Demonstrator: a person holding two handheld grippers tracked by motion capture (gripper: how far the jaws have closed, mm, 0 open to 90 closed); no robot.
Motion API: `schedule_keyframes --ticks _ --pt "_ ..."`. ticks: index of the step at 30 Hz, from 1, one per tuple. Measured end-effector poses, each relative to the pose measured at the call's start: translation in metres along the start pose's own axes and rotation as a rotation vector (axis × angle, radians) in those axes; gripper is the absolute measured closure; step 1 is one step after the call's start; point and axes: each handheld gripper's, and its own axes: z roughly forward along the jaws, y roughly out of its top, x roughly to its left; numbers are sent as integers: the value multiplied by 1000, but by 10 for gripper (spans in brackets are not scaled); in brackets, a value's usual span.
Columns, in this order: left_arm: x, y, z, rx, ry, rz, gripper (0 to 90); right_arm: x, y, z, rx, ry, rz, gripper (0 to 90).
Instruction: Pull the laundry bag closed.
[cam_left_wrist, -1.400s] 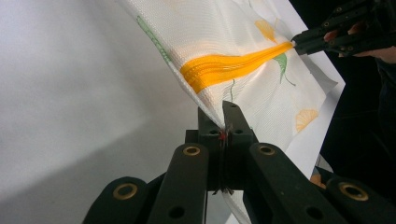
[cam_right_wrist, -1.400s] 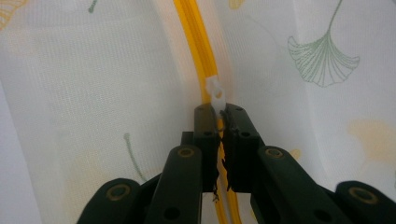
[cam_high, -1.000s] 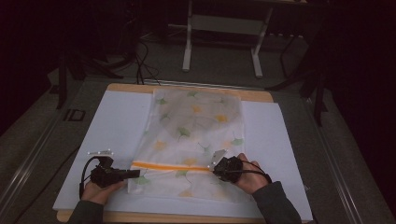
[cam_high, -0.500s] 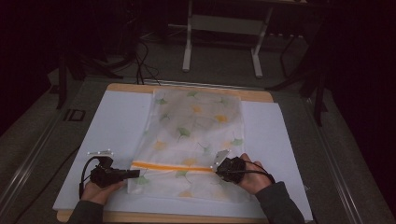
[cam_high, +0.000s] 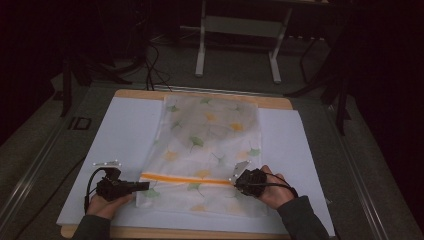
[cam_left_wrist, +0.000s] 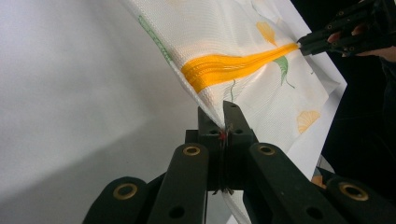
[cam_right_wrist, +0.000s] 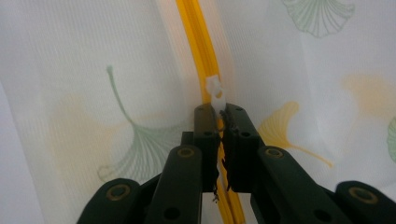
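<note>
- Clearly the mesh laundry bag (cam_high: 207, 150) lies flat on the white table (cam_high: 125, 130), so its orange zipper (cam_high: 187, 179) stays straight
- left gripper (cam_left_wrist: 224, 125) is clamped on the bag's edge, anchoring it
- right gripper (cam_right_wrist: 219, 119) pinches the white zipper pull (cam_right_wrist: 215, 91), set to slide it

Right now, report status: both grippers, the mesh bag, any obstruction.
Left gripper shut on mesh bag edge. Right gripper shut on white zipper pull of orange zipper. Bag flat on white mat; nothing in the way.

From above your side you look forward and down; each gripper camera sits close behind its jaws, sharing the mesh bag's (cam_high: 205, 150) orange zipper (cam_left_wrist: 233, 65).
</note>
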Motion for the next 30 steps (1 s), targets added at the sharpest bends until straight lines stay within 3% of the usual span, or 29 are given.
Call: schedule_keyframes --ticks 8,23,26,30 --pt "0 0 0 0 3 -1 890 -5 -14 -5 6 -2 15 848" --pt "1 0 0 0 3 0 890 -24 -64 -22 59 -12 105 848" --pt "0 1 2 2 -2 11 890 -25 -75 -26 38 3 138 848" --pt "-2 0 3 12 6 12 890 -24 -76 -26 36 -11 141 847"
